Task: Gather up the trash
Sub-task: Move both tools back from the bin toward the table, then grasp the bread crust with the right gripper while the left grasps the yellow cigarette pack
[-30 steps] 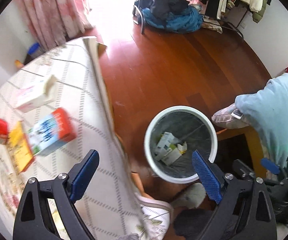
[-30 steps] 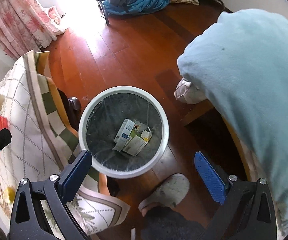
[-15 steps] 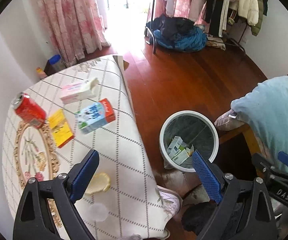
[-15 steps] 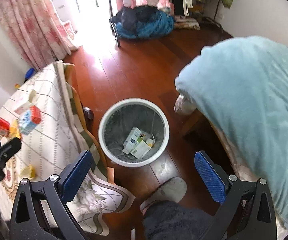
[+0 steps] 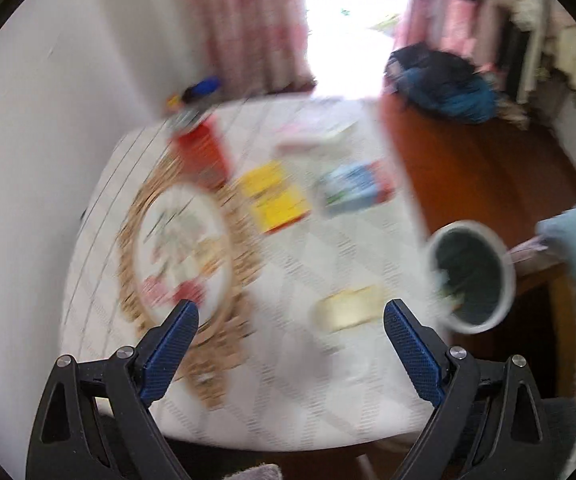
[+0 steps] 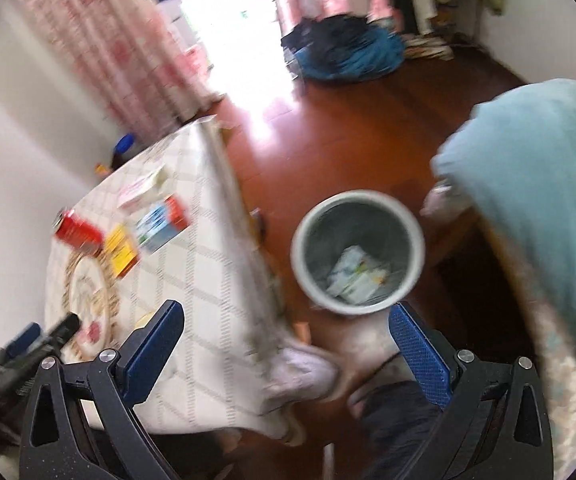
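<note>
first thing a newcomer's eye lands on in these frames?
Probably the white-rimmed trash bin on the red wooden floor beside the table, with cartons already inside. Next, the bright litter on the tablecloth: a red can, a yellow packet and a blue-and-red carton. Both the left gripper and the right gripper are open and empty.

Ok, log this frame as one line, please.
phase: between picks | left gripper: open, empty, over table | right gripper: open, empty | bin: on floor, cartons inside | red can: on table
</note>
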